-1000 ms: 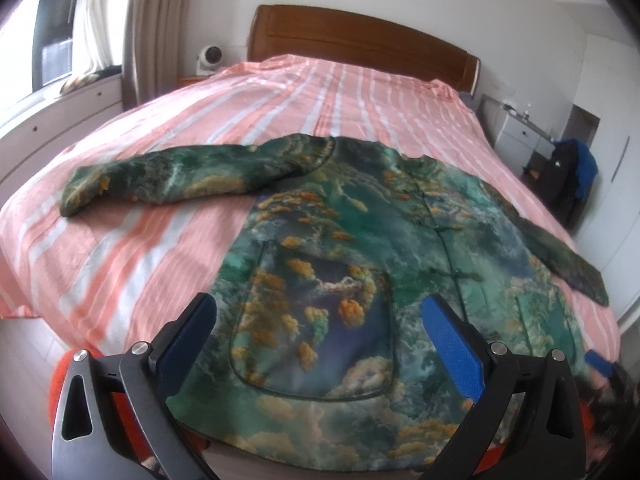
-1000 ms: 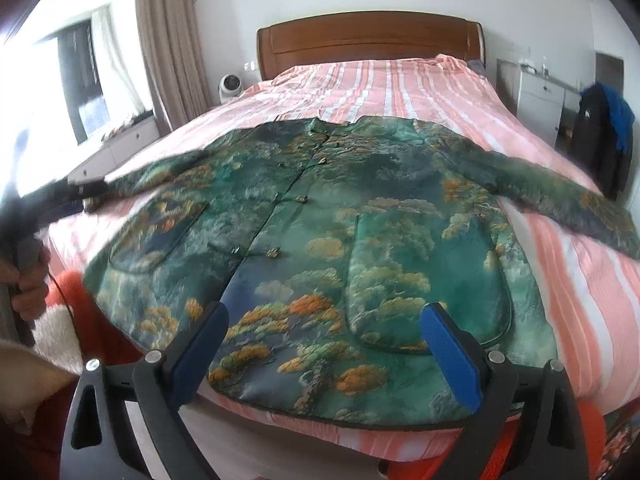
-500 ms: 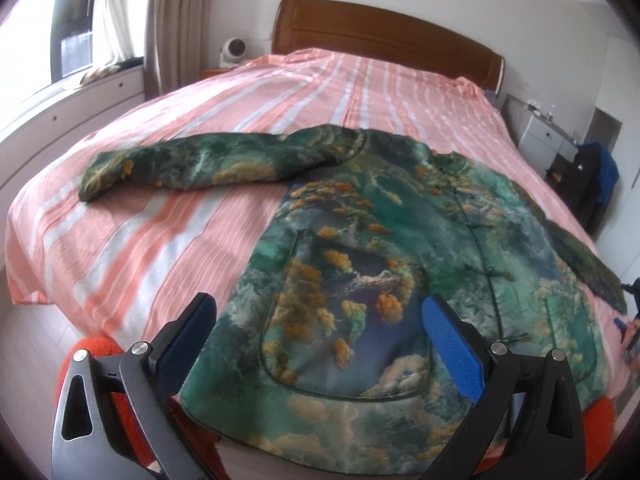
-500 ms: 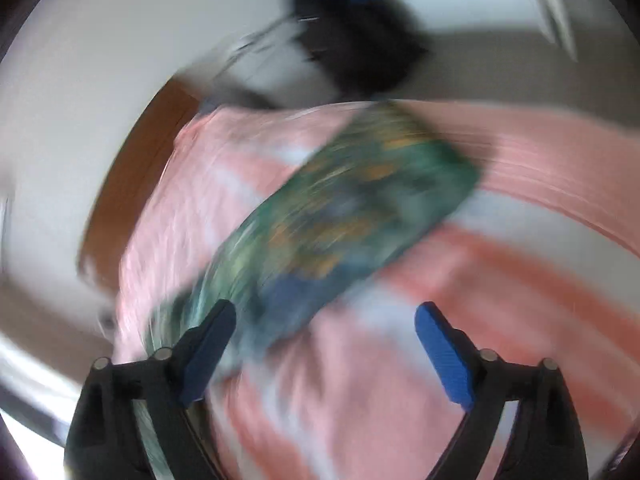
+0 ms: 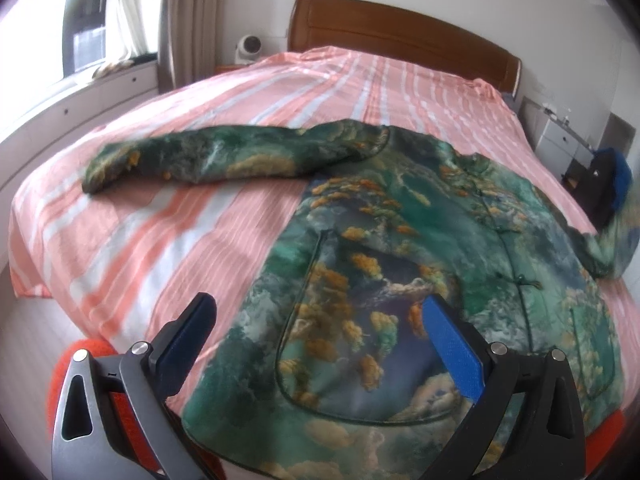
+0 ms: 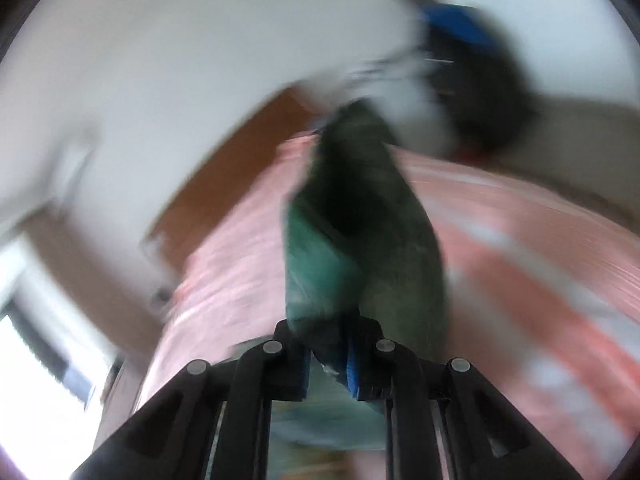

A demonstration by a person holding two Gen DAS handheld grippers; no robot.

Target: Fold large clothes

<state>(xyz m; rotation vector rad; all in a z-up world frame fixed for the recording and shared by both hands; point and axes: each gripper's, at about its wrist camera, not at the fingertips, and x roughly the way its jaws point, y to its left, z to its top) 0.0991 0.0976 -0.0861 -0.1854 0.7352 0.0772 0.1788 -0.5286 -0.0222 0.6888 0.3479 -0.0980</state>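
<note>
A green jacket (image 5: 400, 264) with orange cloud print lies face up on the pink striped bed (image 5: 192, 240). Its left sleeve (image 5: 208, 160) stretches flat toward the window side. My left gripper (image 5: 318, 304) hovers open over the jacket's lower hem and pocket, nothing between its blue pads (image 5: 452, 344). In the blurred right wrist view, my right gripper (image 6: 328, 328) has its jaws closing tight on the other sleeve (image 6: 360, 220), which stands up from the pads. That sleeve's end (image 5: 612, 248) shows raised at the bed's right edge.
A wooden headboard (image 5: 400, 36) backs the bed. A white device (image 5: 248, 46) sits at the far left corner, beside a window ledge (image 5: 100, 84). White drawers (image 5: 560, 140) and a dark and blue garment (image 5: 608, 180) stand at right. Something orange (image 5: 80, 364) lies below the bed's foot.
My right gripper swung from the hem to the right sleeve, rolled over and shut on it, lifting it. The left gripper sank slightly toward the hem and stayed open.
</note>
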